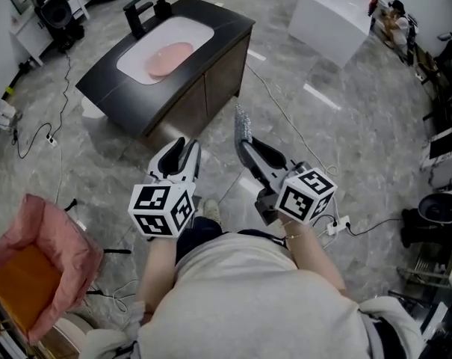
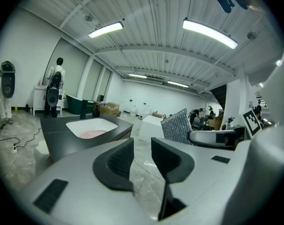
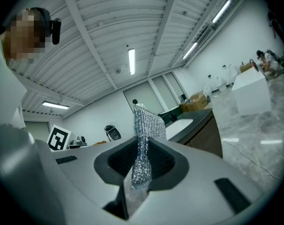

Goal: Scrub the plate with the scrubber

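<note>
Grey marble floor (image 1: 338, 148), dark sink cabinet (image 1: 203, 88)

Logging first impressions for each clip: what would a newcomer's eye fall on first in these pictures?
The silver mesh scrubber stands out first, pinched in the right hand-held gripper at the middle of the head view. Next comes the pink plate lying in the white sink of a dark cabinet further ahead. The left hand-held gripper, beside the right one, is open and empty.

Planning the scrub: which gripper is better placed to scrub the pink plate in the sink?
Right: the right gripper is shut on the scrubber; the left gripper is open and empty.
</note>
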Motion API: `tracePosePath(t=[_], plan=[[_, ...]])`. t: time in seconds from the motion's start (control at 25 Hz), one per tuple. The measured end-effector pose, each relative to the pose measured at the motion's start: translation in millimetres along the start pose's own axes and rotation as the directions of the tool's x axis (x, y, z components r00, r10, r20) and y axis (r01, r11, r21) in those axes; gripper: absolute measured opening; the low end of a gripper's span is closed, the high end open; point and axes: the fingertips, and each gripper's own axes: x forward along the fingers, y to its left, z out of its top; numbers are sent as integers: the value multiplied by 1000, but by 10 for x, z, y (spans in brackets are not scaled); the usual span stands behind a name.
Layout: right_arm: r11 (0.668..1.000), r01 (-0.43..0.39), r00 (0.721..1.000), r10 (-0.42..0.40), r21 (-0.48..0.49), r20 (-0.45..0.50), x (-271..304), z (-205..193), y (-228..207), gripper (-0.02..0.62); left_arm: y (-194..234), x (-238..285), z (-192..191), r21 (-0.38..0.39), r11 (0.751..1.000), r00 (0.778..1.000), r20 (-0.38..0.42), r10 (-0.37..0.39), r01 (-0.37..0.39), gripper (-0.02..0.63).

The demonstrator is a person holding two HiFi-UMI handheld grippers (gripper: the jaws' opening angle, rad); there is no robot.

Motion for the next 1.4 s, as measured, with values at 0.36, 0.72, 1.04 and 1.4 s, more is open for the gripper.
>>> tracePosePath(t=[0.36,0.72,1.04,1.4], plan=[[1000,31,999,-31,2,26,708,279,-234,77,480,584,242,-4,999,998,-32,-53,53,117],[998,61,998,-61,0,-26,1062,306,-477,77,801,875,208,-49,998,997,-62,-44,41,117],[1000,25,999,-25,7,-23,1525,509,-840,77,1095,1278,300,-61,998,998,-59,-3,-1,117],[998,-57,993,59,19,-101,2173,787,-1340,77,1360,2043,528,-69,995,997,-50,63,-66,117]])
